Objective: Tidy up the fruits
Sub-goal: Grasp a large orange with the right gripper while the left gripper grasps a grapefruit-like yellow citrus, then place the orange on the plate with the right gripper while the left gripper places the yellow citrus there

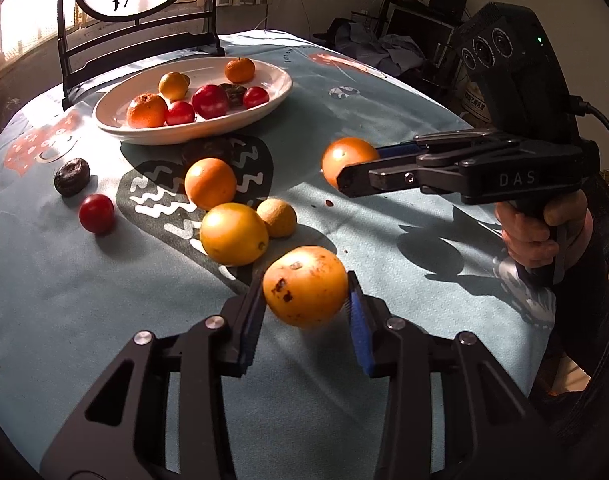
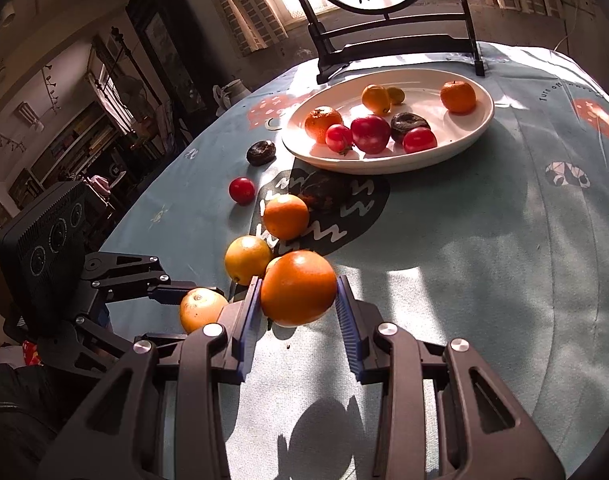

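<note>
My left gripper [image 1: 306, 292] is shut on a spotted orange [image 1: 304, 286] and holds it above the cloth; it also shows in the right wrist view [image 2: 200, 307]. My right gripper [image 2: 298, 292] is shut on a bright orange [image 2: 298, 288], lifted off the table; it also shows in the left wrist view [image 1: 346, 158]. A white plate [image 1: 282, 80] at the back holds several fruits: mandarins, red fruits, a dark one. Loose on the cloth lie an orange [image 1: 210, 183], a yellow orange [image 1: 233, 234], a small lemon [image 1: 278, 217], a red fruit [image 1: 97, 213] and a dark fruit [image 1: 72, 176].
A round table with a blue patterned cloth [image 1: 384, 220]. A dark-framed round screen [image 1: 140, 8] stands behind the plate. Another dark fruit [image 2: 324, 192] lies in the plate's shadow. Room clutter lies beyond the table edges.
</note>
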